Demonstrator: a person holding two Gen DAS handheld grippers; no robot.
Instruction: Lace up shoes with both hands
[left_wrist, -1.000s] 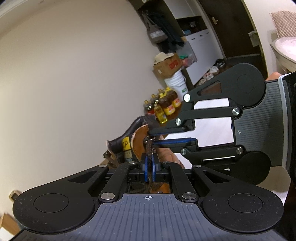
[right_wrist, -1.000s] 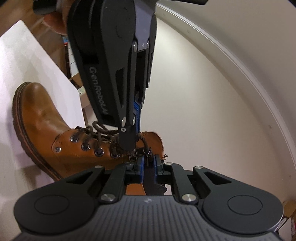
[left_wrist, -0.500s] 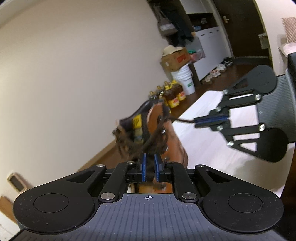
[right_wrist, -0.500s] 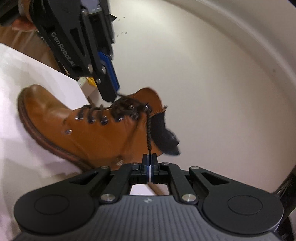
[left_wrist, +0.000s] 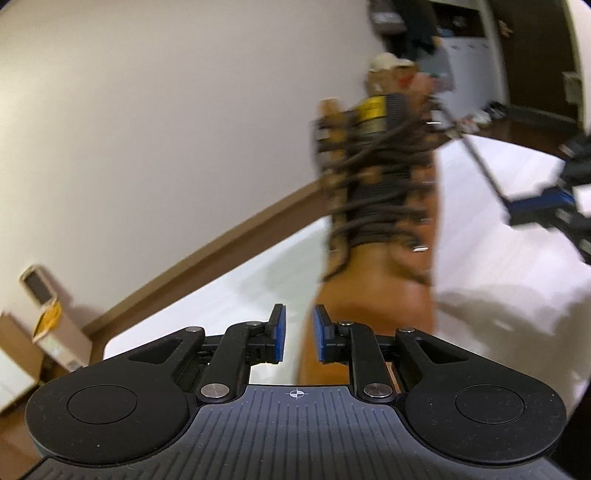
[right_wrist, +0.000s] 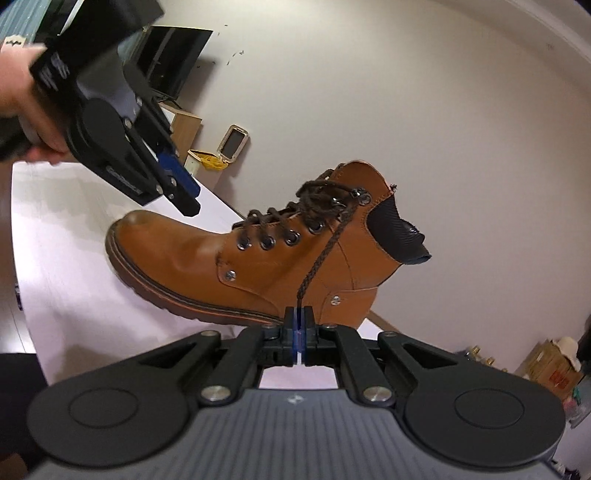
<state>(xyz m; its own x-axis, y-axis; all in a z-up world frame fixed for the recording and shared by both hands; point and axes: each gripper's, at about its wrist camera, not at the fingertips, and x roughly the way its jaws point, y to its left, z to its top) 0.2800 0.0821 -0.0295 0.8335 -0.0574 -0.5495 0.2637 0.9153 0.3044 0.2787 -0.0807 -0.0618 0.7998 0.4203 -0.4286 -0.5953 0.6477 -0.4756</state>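
Observation:
A tan leather boot (right_wrist: 266, 258) with dark brown laces stands on the white table (right_wrist: 66, 258); it looks blurred in the left wrist view as the boot (left_wrist: 384, 266). My right gripper (right_wrist: 298, 314) is shut on the end of one dark lace (right_wrist: 321, 254), which runs taut up to the top eyelet. That same lace (left_wrist: 480, 162) and the right gripper (left_wrist: 535, 208) appear at the right edge of the left wrist view. My left gripper (left_wrist: 298, 334) sits near the boot's toe, its jaws opening with nothing between them. It also shows as the left gripper (right_wrist: 181, 192), held by a hand (right_wrist: 22, 96).
A cream wall with a wooden skirting board (left_wrist: 184, 266) runs behind the table. A cardboard box (left_wrist: 391, 74), cupboards and a dark doorway (left_wrist: 532, 48) lie far back. A small bin (right_wrist: 207, 162) and a dark screen (right_wrist: 173, 59) stand beyond the table's far edge.
My left gripper let go of the laces, opened and drew back toward the boot's toe. My right gripper closed on the lace end and pulled it out taut from the top eyelet.

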